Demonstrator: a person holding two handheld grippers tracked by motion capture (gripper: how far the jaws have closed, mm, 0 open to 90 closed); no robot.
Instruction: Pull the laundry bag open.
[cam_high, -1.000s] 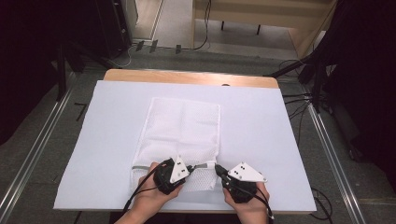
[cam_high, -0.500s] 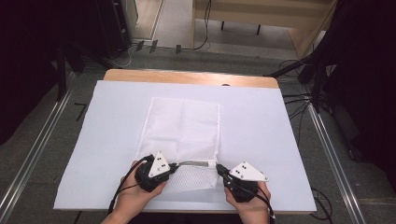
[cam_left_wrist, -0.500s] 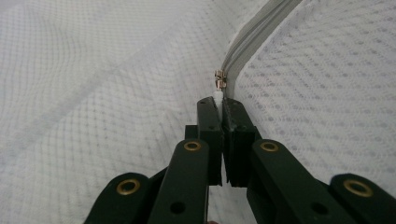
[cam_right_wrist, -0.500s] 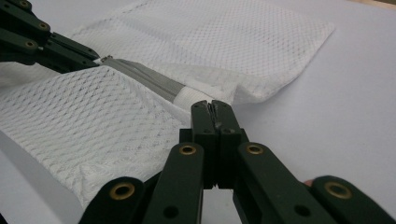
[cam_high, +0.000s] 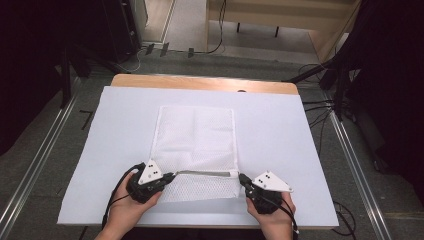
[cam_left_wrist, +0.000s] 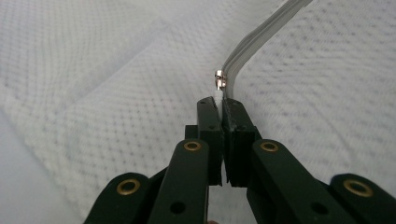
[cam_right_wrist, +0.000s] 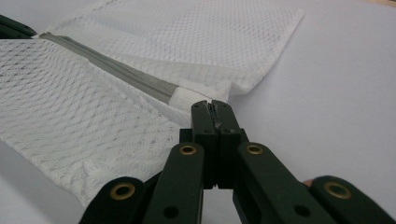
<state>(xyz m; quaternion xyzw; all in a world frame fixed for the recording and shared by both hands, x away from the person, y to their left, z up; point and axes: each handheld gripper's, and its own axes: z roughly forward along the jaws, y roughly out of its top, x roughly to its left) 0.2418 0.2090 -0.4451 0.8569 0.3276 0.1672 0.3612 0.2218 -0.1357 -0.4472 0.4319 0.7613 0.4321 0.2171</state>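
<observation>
A white mesh bag (cam_high: 195, 135) lies flat on the white sheet (cam_high: 285, 130). A grey zipper (cam_high: 205, 173) runs across the bag near its front end. My left gripper (cam_high: 170, 176) is at the zipper's left end. In the left gripper view its jaws (cam_left_wrist: 219, 100) are shut on the white pull tab just behind the metal slider (cam_left_wrist: 219, 79). My right gripper (cam_high: 243, 178) sits at the bag's right edge, by the zipper's other end. In the right gripper view its jaws (cam_right_wrist: 215, 105) are shut at the fabric edge beside the white end tab (cam_right_wrist: 184, 98).
The sheet covers a wooden table whose far edge (cam_high: 200, 82) shows. Metal rails (cam_high: 40, 160) run along both sides on the floor, with cables (cam_high: 325, 107) at the right. A hand holds each gripper at the table's front edge.
My left gripper has moved left along the zipper line with the pull tab in it, so a longer grey stretch of zipper now shows. The right gripper has stayed in place.
</observation>
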